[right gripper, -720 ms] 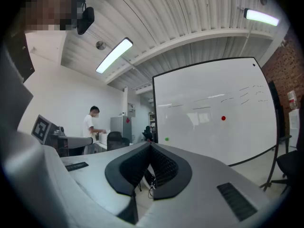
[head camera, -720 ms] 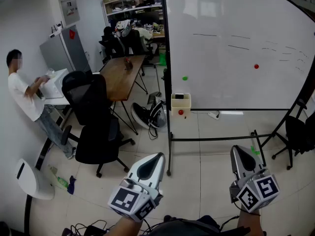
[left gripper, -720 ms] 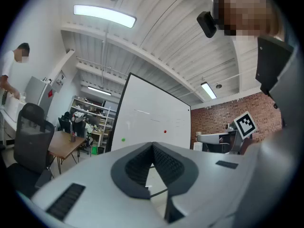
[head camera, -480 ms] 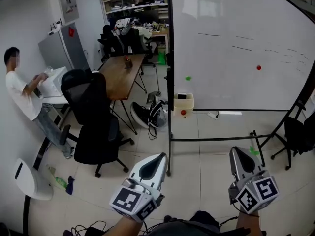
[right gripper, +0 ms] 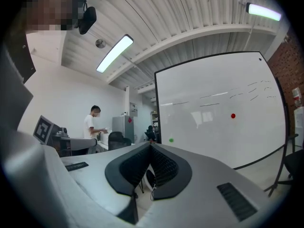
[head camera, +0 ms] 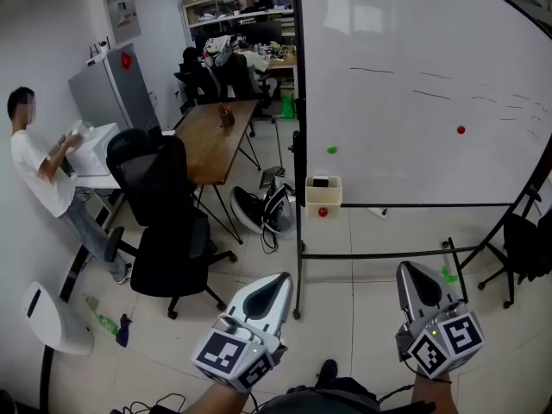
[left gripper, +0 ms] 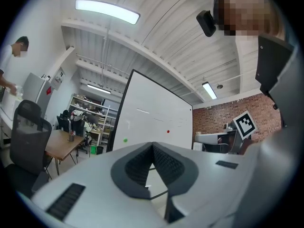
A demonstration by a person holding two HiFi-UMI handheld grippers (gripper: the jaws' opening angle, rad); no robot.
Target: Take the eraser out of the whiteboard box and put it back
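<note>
One big whiteboard (head camera: pixel 414 84) is seen well ahead of both sets of fingertips, on a black stand. Left gripper (head camera: pixel 279 277) is held low and level; its fingers (left gripper: pixel 135 167) are pressed together at the tips, w/ nothing betw. them. Right gripper (head camera: pixel 405 268) is held the same way, fingers (right gripper: pixel 131 167) closed and empty. Box (head camera: pixel 323 198) is hung at the board's lower-left corner, far beyond the fingertips, ahead and betw. the two grippers. Eraser (head camera: pixel 321 182) is seen as a small dark block in the box's open top, untouched. Red dot (head camera: pixel 323 212) is stuck on the box front.
</note>
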